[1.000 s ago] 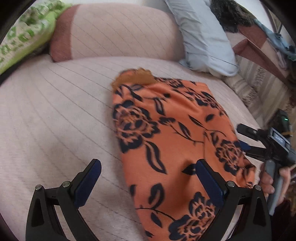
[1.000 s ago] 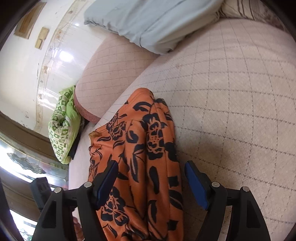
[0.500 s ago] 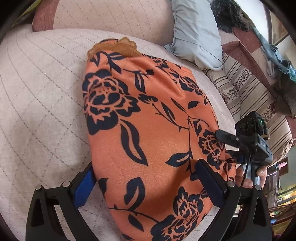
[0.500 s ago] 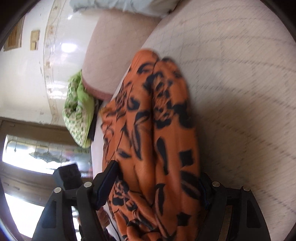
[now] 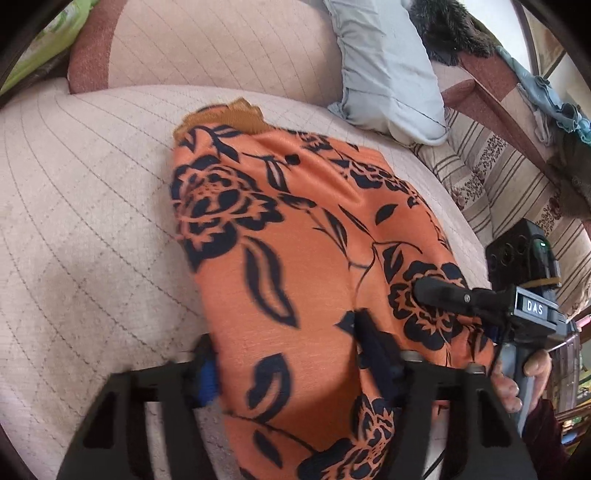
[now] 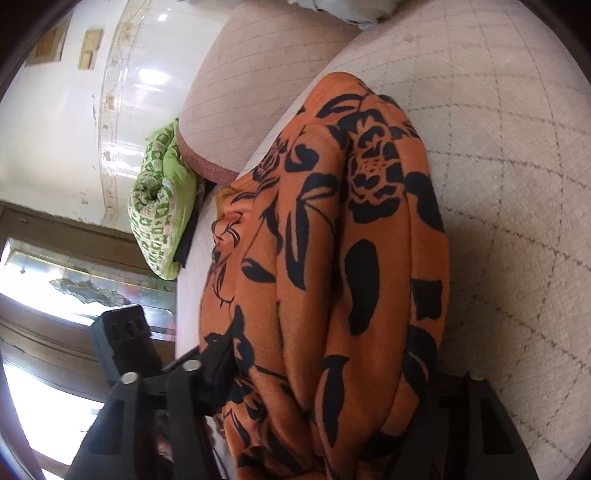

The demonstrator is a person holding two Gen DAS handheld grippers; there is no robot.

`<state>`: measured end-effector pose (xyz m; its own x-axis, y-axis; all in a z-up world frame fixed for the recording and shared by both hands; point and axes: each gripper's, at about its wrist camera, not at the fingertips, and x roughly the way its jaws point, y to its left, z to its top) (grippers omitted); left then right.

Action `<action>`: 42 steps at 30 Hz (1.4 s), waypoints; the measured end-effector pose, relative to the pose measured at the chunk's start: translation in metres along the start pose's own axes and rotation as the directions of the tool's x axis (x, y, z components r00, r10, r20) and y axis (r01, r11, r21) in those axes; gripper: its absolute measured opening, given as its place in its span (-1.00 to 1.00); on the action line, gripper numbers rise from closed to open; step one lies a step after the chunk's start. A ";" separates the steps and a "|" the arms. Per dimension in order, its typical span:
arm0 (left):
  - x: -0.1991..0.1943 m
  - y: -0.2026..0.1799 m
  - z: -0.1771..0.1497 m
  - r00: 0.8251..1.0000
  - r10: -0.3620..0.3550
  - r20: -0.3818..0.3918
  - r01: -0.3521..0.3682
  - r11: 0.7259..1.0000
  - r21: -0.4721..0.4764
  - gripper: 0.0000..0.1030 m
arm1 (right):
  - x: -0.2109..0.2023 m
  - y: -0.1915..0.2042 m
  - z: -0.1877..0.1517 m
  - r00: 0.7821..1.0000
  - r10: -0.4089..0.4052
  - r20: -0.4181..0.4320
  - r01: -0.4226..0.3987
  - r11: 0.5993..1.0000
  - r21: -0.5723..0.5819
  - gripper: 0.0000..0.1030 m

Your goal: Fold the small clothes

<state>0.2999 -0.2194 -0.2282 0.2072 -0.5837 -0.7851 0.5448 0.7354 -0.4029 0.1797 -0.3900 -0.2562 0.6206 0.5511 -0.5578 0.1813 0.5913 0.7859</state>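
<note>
Beige quilted sofa [image 5: 92, 221] bears orange garment [image 5: 295, 277].

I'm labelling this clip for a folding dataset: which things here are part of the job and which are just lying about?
Part of the job: orange floral garment, left gripper, right gripper.

Lying about: grey pillow, green patterned cushion, striped cloth, dark furry item.
</note>
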 end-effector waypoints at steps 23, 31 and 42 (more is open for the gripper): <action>-0.098 0.003 -0.027 0.980 0.140 0.139 -0.142 0.990 0.005 -0.12 | -0.012 0.096 -0.036 0.995 0.063 0.075 -0.046 0.978 -0.205 -0.09; -0.113 0.023 -0.052 0.987 0.139 0.079 -0.138 0.990 -0.029 -0.12 | 0.004 0.104 -0.056 0.997 0.078 -0.013 -0.079 0.981 -0.175 -0.09; -0.107 0.026 -0.080 0.990 0.139 0.003 -0.139 0.990 -0.019 -0.12 | 0.014 0.091 -0.077 0.993 0.077 -0.093 -0.087 0.989 -0.117 -0.09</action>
<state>0.2272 -0.1101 -0.1921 0.2835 -0.4765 -0.8322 0.4947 0.8161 -0.2987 0.1466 -0.2835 -0.2133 0.5587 0.6475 -0.5184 0.0356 0.6057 0.7949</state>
